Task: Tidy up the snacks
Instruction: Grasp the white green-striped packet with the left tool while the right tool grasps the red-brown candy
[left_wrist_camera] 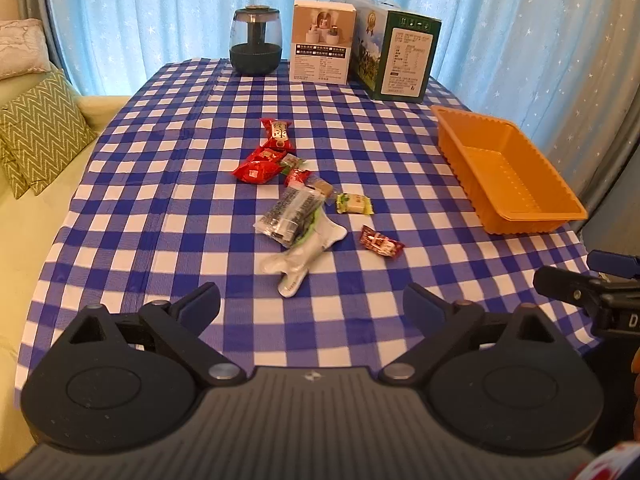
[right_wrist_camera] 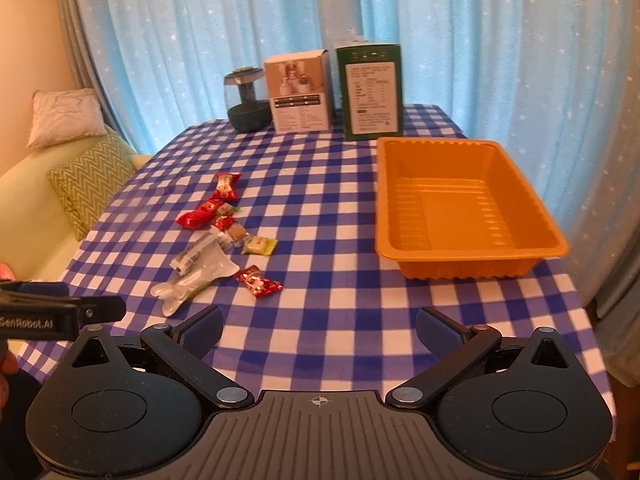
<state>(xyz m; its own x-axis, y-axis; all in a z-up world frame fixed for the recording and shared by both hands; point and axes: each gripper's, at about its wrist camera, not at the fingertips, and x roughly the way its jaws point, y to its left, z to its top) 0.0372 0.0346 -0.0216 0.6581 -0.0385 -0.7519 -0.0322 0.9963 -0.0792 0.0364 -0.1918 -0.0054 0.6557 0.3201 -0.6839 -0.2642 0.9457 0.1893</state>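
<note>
both the left gripper [left_wrist_camera: 312,304] and right gripper [right_wrist_camera: 318,330] gape wide, holding nothing. wrapped snacks [left_wrist_camera: 298,184] lie scattered on the blue-white checked tablecloth [left_wrist_camera: 160,200]. only the right view shows the orange plastic tray's [right_wrist_camera: 472,254] whole ribbed floor.

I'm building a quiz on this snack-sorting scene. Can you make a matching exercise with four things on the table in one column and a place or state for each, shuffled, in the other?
Things:
1. orange tray
2. dark glass jar
3. yellow-green candy
4. left gripper

Places or states:
A. open, nothing between its fingers
B. far edge of the table, left of the two boxes
C. on the cloth, between the snack pile and the tray
D. empty, on the right side of the table

Pairs: 1-D, 2-B, 3-C, 4-A
</note>
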